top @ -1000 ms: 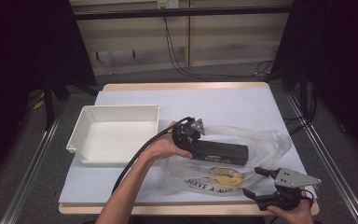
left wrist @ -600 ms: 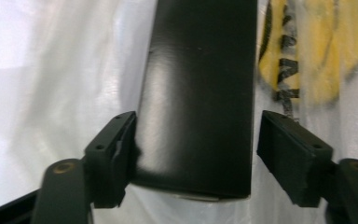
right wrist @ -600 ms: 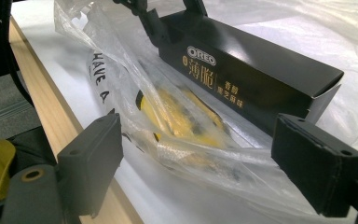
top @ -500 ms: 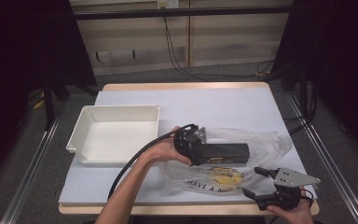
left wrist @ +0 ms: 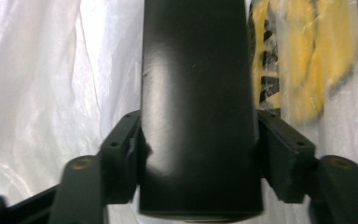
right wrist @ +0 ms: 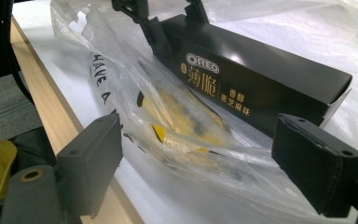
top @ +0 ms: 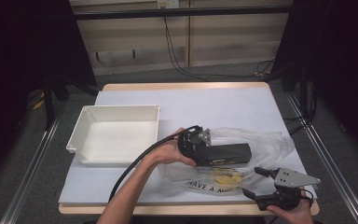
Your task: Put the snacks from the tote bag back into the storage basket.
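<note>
A black Oreo biscuit box (top: 227, 153) lies across a clear plastic bag (top: 266, 140) with yellow and black print, near the table's front. My left gripper (top: 204, 148) comes in from the left, and its jaws have just been closing with the box's left end between them. In the left gripper view both pads (left wrist: 126, 154) press on the sides of the box (left wrist: 196, 70). My right gripper (top: 251, 181) rests at the front right corner and is open. Its jaws point left at the bag (right wrist: 182, 126) and box (right wrist: 261, 70), touching neither.
An empty white tray (top: 81, 135) sits on the left half of the white table cover (top: 223, 107). The wooden front edge (right wrist: 51, 107) runs close beside my right gripper. A black cable (top: 135, 161) trails from my left gripper along the forearm.
My left gripper has come down a little toward the near side onto the box's left end, and its jaws have drawn in against it. The right gripper has stayed put.
</note>
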Demonstrator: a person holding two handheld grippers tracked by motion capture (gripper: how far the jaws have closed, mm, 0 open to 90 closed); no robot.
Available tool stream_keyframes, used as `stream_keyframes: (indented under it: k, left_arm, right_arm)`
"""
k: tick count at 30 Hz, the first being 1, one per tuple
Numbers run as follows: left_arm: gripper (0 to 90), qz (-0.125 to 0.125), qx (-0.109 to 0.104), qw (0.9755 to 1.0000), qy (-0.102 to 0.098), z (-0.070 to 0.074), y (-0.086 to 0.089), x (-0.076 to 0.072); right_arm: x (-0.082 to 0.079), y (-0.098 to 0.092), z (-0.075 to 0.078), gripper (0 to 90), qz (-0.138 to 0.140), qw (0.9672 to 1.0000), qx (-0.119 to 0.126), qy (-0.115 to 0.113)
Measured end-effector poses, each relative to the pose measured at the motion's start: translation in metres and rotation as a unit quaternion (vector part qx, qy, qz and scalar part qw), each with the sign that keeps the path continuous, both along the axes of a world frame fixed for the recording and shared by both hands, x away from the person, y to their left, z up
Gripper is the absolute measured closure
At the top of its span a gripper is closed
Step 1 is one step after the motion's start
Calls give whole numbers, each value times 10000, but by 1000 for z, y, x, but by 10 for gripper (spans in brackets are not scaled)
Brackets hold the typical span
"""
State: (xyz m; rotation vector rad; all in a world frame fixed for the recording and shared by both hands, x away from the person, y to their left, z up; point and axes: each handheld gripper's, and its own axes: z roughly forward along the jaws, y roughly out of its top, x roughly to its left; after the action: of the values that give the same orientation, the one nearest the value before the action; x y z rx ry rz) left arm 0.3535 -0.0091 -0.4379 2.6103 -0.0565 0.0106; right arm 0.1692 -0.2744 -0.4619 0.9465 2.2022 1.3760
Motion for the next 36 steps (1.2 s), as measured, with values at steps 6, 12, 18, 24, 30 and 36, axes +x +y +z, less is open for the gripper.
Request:
stream_keyframes:
  k: [6, 12, 18, 24, 30, 36]
  left_arm:
    - [408, 57, 130, 9999, 88, -9, -3, 1]
    - [426, 214, 76, 9994, 277, -8, -2, 2]
    - [429, 330, -20, 9985, 446, -2, 4, 4]
    - [430, 235, -247, 9987, 383, 12, 17, 5]
    - [430, 173, -245, 9988, 378, 20, 23, 0]
    - [430, 122, -339, 9987, 357, 24, 31, -1]
  right_arm:
    - [0, -2, 0, 148, -20, 10000, 29, 7]
    - [1, -4, 1, 111, -85, 9999, 111, -29]
    - [0, -5, 1, 83, -135, 9998, 157, -37]
    - [1, -8, 3, 57, -186, 9995, 248, -54]
    - [1, -11, 3, 14, -200, 9991, 344, -135]
    - [3, -14, 4, 1, -79, 9990, 432, -91]
